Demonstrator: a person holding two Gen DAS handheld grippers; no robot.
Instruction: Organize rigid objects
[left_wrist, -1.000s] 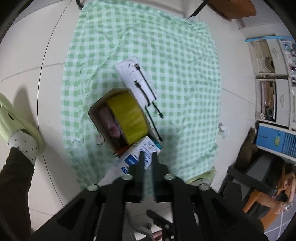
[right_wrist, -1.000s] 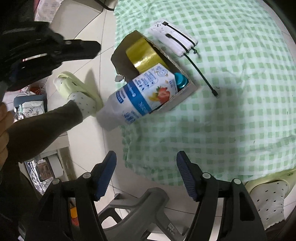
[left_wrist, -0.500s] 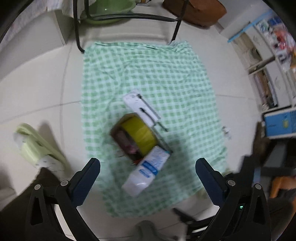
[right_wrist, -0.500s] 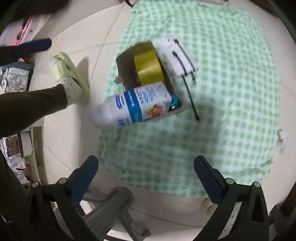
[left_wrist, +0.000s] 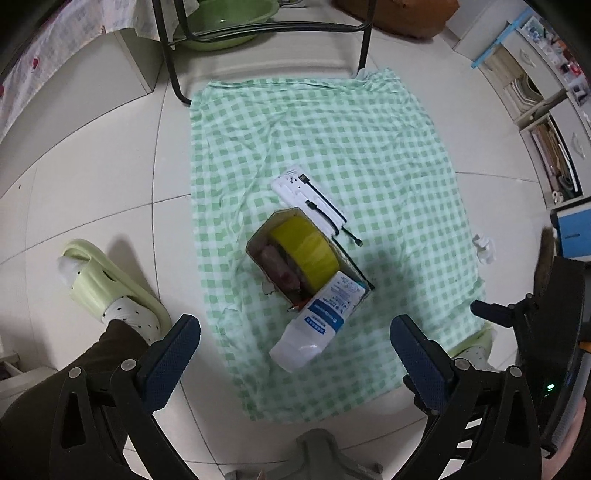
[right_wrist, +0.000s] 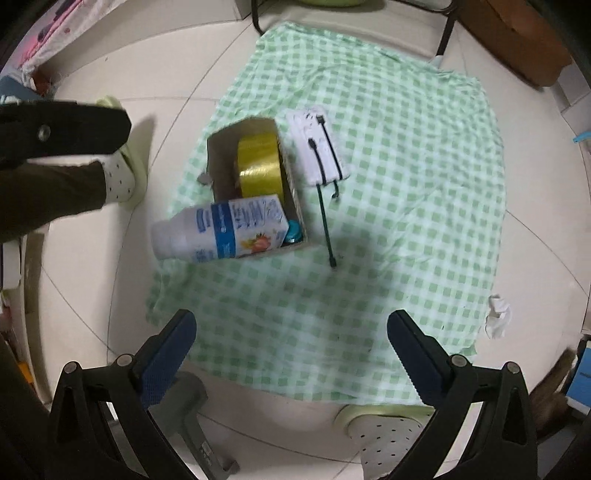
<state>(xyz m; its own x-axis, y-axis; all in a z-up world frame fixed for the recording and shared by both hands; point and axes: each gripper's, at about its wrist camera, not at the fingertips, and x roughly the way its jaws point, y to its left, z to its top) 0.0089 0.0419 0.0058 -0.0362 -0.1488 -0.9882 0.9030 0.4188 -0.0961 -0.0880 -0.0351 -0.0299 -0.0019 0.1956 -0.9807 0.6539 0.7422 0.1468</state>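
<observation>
We logged cardboard box (left_wrist: 275, 254) on green checked cloth (left_wrist: 369, 147). Yellow tape roll (left_wrist: 306, 247) stood inside box. White bottle (left_wrist: 317, 321) lay tilted, top end in box, base overhanging box's near wall. White power bank (left_wrist: 295, 192) touched box's far side. Left gripper (left_wrist: 293, 347) and right gripper (right_wrist: 291, 345) held above cloth, jaws wide apart, nothing held.
</observation>
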